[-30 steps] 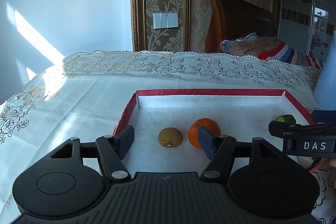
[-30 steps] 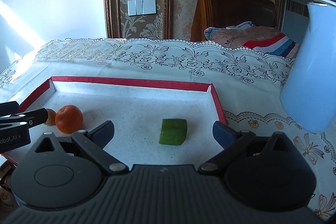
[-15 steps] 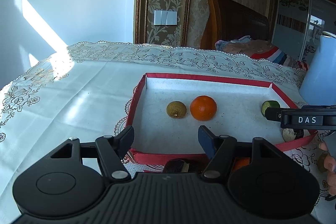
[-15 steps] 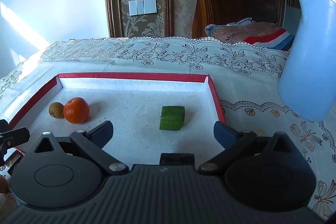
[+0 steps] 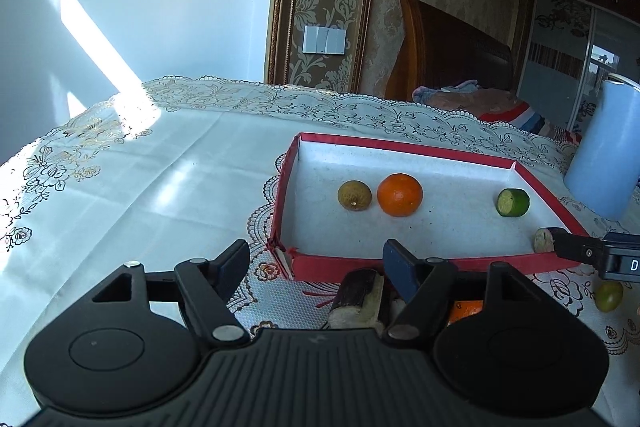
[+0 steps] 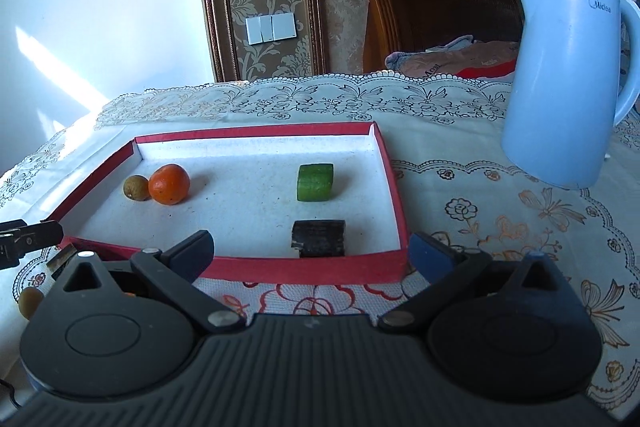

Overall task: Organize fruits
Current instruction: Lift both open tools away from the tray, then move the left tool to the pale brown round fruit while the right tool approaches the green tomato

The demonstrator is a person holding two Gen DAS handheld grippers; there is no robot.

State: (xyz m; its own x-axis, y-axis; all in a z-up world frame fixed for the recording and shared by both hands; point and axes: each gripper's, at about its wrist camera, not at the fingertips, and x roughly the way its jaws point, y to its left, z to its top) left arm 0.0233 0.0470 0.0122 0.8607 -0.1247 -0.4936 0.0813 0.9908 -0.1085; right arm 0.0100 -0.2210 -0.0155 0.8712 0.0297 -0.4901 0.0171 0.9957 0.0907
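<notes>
Fingers (image 5: 394, 263) opening over lace tablecloth (image 5: 120, 187), red tray (image 5: 400, 261) ahead.

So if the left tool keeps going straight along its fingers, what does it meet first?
Probably the dark-skinned cut sugarcane piece lying on the lace tablecloth between its opening fingers, just short of the red-rimmed white tray. Depth is hard to judge.

Legible text:
- "Midea", dark lettering near the top of the pale blue kettle (image 6: 568, 75) standing on the desk, right wrist view.
- "D", white letter on the black body of the right tool (image 5: 624, 264), cut off at the left wrist view's edge.
- Lettering on the bedding (image 6: 436, 65): too blurred to read.
</notes>
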